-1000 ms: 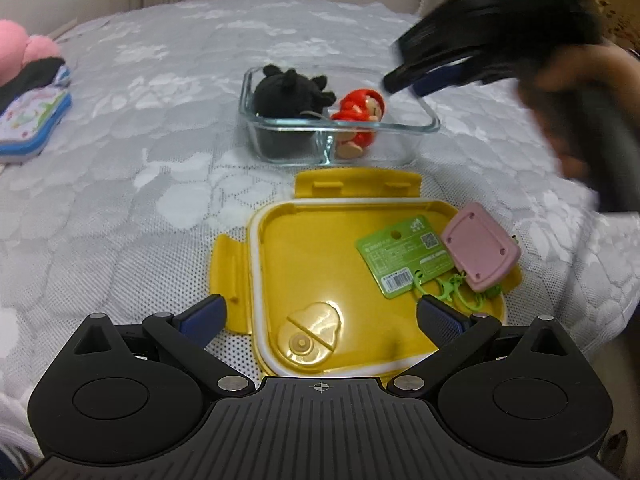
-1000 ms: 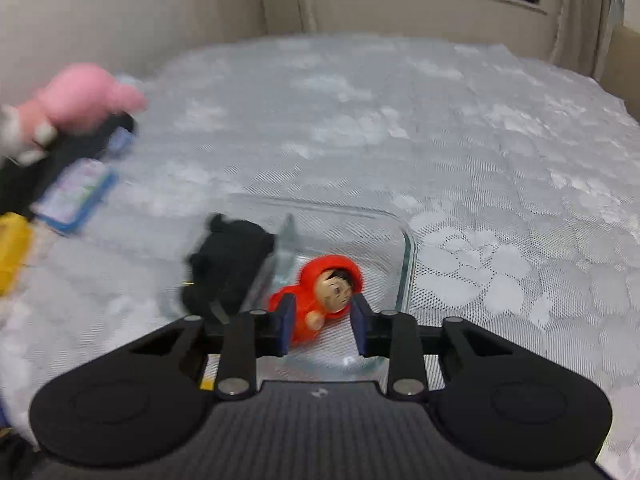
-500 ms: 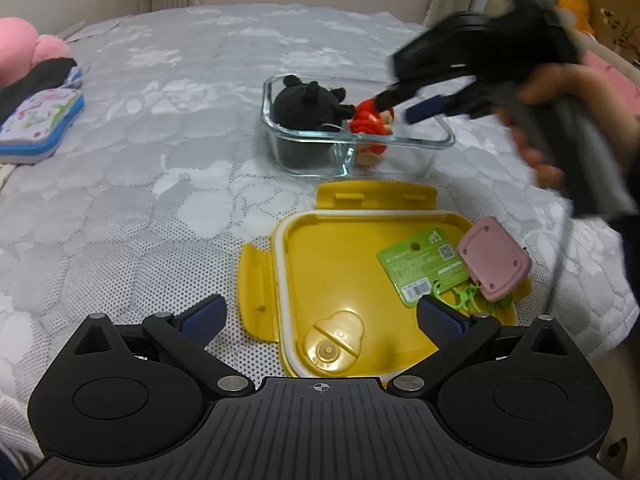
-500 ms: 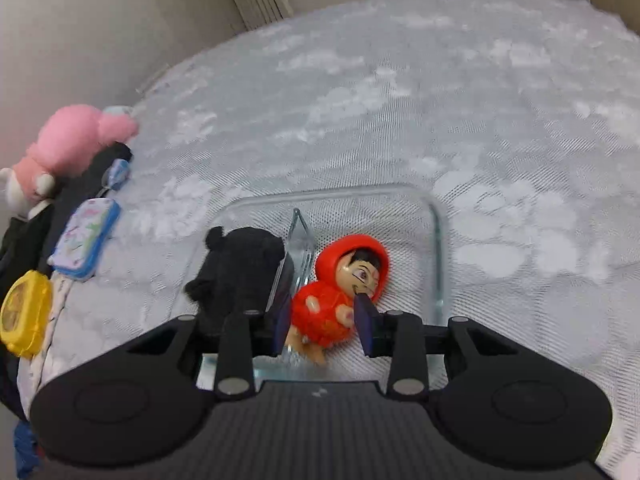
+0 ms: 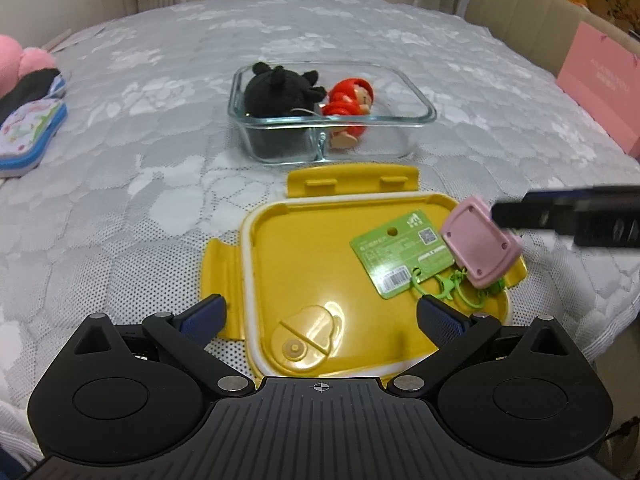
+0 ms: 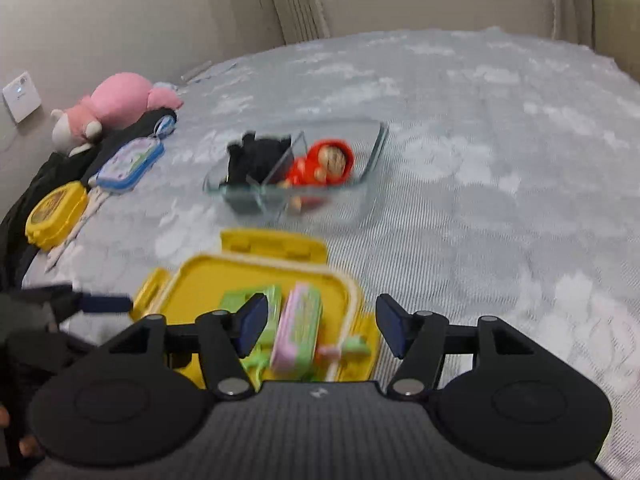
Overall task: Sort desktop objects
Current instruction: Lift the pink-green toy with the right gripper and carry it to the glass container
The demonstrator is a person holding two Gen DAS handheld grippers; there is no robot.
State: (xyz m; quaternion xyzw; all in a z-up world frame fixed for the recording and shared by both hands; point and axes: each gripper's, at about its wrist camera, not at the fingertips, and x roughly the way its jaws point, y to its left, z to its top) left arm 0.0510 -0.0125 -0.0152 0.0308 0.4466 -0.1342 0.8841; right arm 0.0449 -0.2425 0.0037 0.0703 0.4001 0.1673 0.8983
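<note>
A clear glass container (image 5: 416,114) with a divider holds a black plush toy (image 5: 280,88) in its left half and a red-hooded doll (image 5: 348,100) in its right half; both show in the right wrist view (image 6: 256,156), (image 6: 324,164). A yellow lid (image 5: 304,264) lies upside down in front of it, with a green tag (image 5: 404,256) and a pink keychain (image 5: 480,248) on it. My left gripper (image 5: 320,316) is open and empty over the lid's near edge. My right gripper (image 6: 320,324) is open and empty, just above the pink keychain (image 6: 298,332).
A pink plush toy (image 6: 120,104), a patterned pouch (image 6: 132,164) and a small yellow case (image 6: 56,212) lie on dark cloth at the left. A pink box (image 5: 600,80) stands at the right. The grey patterned cover (image 5: 140,200) ends in an edge near the lid.
My right gripper has let go of the red-hooded doll in the glass container, opened, and pulled back to the pink keychain on the yellow lid. My left gripper stays open.
</note>
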